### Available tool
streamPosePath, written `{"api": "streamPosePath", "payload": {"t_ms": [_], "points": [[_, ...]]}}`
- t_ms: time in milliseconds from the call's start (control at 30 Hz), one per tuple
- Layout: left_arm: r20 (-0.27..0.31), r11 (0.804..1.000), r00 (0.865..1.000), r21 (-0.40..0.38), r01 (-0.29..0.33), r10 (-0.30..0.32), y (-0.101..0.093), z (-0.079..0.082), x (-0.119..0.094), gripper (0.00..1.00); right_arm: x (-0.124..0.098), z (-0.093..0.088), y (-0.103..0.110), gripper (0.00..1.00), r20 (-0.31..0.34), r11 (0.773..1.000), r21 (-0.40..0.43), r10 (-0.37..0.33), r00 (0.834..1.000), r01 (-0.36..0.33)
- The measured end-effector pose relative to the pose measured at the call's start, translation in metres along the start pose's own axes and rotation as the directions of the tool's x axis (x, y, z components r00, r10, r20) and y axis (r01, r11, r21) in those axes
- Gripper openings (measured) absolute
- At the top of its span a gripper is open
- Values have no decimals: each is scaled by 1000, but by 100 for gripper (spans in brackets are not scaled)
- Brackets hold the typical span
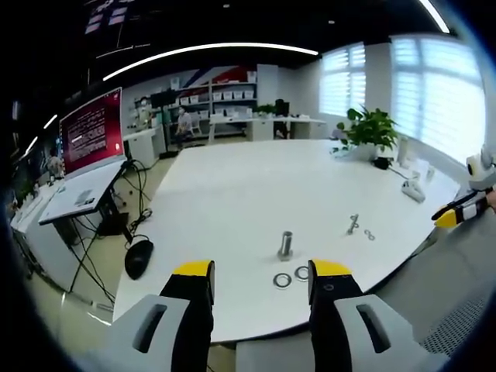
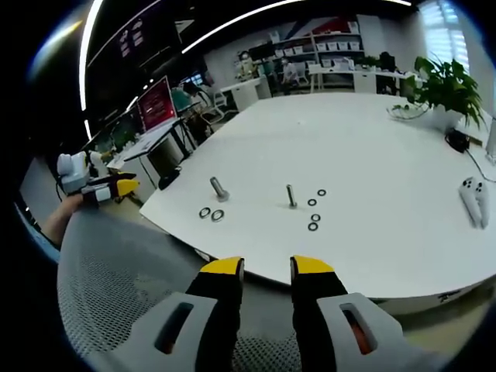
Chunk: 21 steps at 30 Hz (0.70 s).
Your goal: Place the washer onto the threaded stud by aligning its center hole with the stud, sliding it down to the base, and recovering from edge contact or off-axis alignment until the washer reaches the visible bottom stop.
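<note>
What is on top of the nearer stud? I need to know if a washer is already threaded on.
In the left gripper view the nearer stud stands bare, with no washer on it. Two washers lie flat on the table beside it. Its base contact is too small to judge.

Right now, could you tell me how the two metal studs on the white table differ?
The thicker metal stud leans and has two washers beside it; the thinner metal stud stands upright with four washers near it. Both are bare, on the white table, and neither is ringed by a washer.
</note>
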<state>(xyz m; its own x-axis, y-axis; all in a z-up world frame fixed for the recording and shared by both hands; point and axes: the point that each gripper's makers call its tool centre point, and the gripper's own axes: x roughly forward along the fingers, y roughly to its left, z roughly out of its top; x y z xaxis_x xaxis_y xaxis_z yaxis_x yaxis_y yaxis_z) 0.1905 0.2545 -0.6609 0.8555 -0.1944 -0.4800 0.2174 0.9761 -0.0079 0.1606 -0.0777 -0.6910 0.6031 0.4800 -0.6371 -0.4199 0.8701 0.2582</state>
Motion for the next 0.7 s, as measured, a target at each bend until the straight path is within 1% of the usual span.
{"api": "streamPosePath", "payload": {"t_ms": [200,700], "points": [[-8,1000,1000,-6,3,-3,-1,-2,0,45,0,-2,2,27,-13,1000,-11,9,1000,-9],[-17,1000,1000,-2,7,-7,-3,-3,-1,45,0,-2,2,27,-14,1000,-7,7,1000,-8]]}}
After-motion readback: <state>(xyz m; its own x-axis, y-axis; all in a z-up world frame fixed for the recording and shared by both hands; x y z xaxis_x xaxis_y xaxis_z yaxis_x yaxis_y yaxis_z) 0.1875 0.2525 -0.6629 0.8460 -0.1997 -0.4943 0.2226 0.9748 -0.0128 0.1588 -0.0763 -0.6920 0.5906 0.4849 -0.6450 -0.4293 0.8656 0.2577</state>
